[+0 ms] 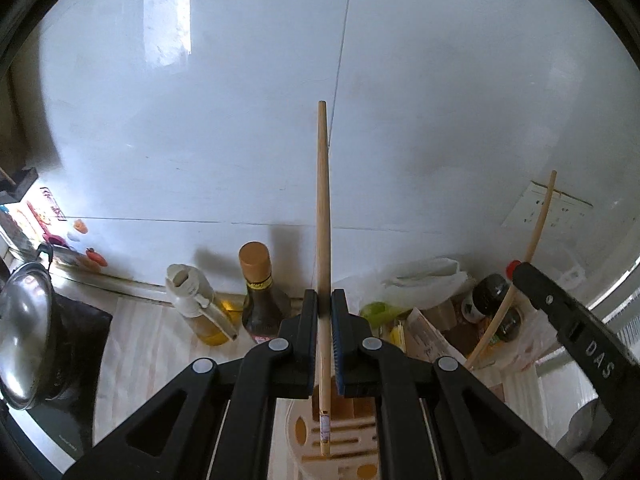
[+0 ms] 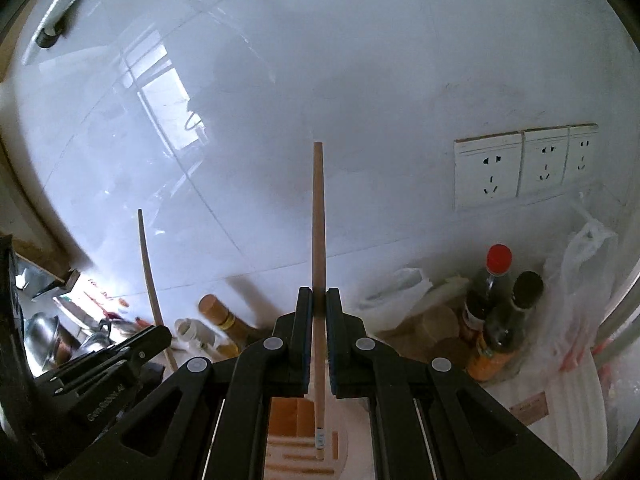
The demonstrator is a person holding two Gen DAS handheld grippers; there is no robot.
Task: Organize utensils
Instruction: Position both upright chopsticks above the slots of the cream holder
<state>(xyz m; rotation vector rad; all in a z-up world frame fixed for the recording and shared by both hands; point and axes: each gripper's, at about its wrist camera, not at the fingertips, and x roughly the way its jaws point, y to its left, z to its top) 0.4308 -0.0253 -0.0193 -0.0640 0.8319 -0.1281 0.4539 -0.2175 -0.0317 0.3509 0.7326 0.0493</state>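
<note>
The left gripper point(image 1: 325, 300) is clamped on 1 wooden chopstick point(image 1: 323, 216), its 2 jaws pressed flat against the stick from either side. The chopstick stands upright between them: most of its length rises above the fingertips toward the white tiled wall point(image 1: 440, 100), and the shorter lower end, with a small printed band, hangs below the jaws over a slotted utensil holder point(image 1: 304, 432) directly beneath the gripper.

The right gripper point(image 2: 319, 300) is likewise closed on a second chopstick point(image 2: 318, 220), held upright in the same way, with its banded lower end just above the slotted holder top point(image 2: 298, 452) under the jaws. Whether either tip touches the holder cannot be told.

Each gripper shows in the other's view: from the left wrist the right gripper sits to the right with its stick leaning up past it, and from the right wrist the left one sits low on the left.

Ahead of the left gripper, just beyond its fingertips, stand a dark sauce bottle point(image 1: 262, 292) and an oil bottle point(image 1: 200, 304). To the right of the right gripper stand 2 dark bottles point(image 2: 496, 312), with 3 wall sockets point(image 2: 524, 166) above them.
</note>
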